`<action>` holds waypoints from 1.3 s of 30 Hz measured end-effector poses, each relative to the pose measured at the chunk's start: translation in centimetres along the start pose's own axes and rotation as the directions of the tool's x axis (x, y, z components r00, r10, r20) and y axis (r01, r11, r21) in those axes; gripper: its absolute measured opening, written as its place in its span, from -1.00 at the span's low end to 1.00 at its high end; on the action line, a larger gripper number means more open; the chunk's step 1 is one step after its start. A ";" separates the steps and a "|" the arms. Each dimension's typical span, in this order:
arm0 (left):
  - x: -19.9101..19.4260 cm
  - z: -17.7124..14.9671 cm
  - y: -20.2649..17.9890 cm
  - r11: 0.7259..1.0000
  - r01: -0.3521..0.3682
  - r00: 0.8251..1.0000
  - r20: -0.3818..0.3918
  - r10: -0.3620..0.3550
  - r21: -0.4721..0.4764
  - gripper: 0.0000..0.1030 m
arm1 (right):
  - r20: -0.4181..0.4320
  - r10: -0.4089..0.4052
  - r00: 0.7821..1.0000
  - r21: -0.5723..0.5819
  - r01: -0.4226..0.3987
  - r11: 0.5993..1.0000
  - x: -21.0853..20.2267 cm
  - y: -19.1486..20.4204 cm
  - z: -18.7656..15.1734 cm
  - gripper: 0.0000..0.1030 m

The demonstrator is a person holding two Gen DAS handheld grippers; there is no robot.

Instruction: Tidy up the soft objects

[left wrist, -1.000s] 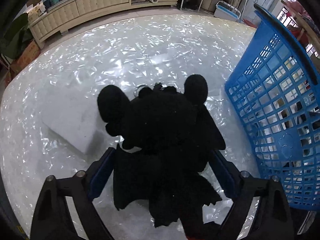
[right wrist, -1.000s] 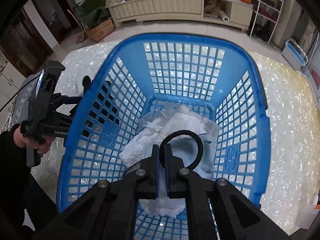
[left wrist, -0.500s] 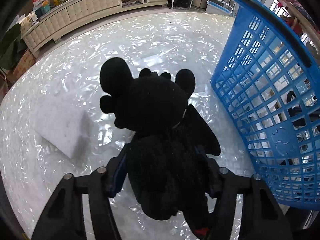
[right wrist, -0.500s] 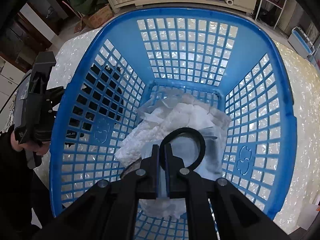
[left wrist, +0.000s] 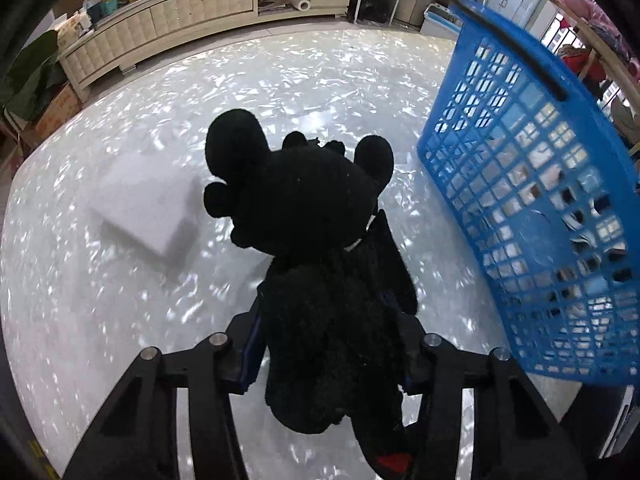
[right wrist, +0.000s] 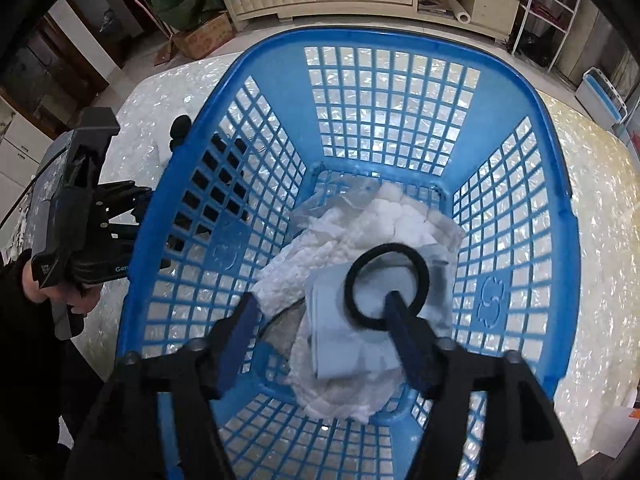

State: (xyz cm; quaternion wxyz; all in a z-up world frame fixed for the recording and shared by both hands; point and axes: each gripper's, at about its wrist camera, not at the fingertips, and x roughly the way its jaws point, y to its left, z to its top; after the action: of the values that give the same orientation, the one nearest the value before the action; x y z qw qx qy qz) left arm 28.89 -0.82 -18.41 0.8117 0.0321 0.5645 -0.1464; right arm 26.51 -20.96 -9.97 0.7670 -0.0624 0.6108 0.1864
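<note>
Left gripper (left wrist: 326,344) closing on the black plush (left wrist: 316,248), pads pressed on its body, plush lifted over the counter (left wrist: 280,80), just left of the blue basket (left wrist: 532,184). White pad (left wrist: 146,210) lies flat on the counter, left of the plush. Right gripper (right wrist: 320,312) over the basket (right wrist: 560,216), jaws opening wide, nothing clamped; black hair tie (right wrist: 387,280) lies against the right finger, above white cloths (right wrist: 384,220) inside the basket.

Black plush toy (left wrist: 316,240) with a red patch, bright blue lattice basket (right wrist: 400,60), white pearly-flecked table (left wrist: 120,300), white pad (left wrist: 148,208), black ring (right wrist: 386,282), white cloths (right wrist: 360,240)
</note>
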 end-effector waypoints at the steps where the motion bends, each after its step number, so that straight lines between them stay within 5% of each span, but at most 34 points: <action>1: -0.6 -0.5 0.0 1.000 0.002 1.000 0.005 -0.002 -0.004 -0.05 | 0.008 -0.004 1.000 0.002 0.004 1.000 -0.3 0.0 -0.3 0.45; 17: -12.8 -6.3 -3.2 0.997 0.048 0.985 0.162 -0.058 0.066 -0.05 | 0.185 0.008 0.983 -0.025 -0.003 1.000 -6.9 1.7 -6.0 0.99; 29: -17.9 -5.4 -5.6 0.981 0.124 0.958 0.239 -0.157 0.149 -0.05 | 0.272 -0.061 0.960 0.027 0.056 0.998 -8.6 -0.2 -9.0 1.00; 39: -19.3 -4.1 -9.2 0.963 0.113 0.953 0.248 -0.175 0.245 -0.05 | 0.318 -0.134 0.939 0.079 0.115 0.990 -9.9 -1.6 -10.4 1.00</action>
State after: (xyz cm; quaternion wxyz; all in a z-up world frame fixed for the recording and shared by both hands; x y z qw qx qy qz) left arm 16.45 -4.81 -1.03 0.8583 0.0637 0.4303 -0.2722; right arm 15.79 -27.87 -3.20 0.8682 -0.0469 0.4773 0.1271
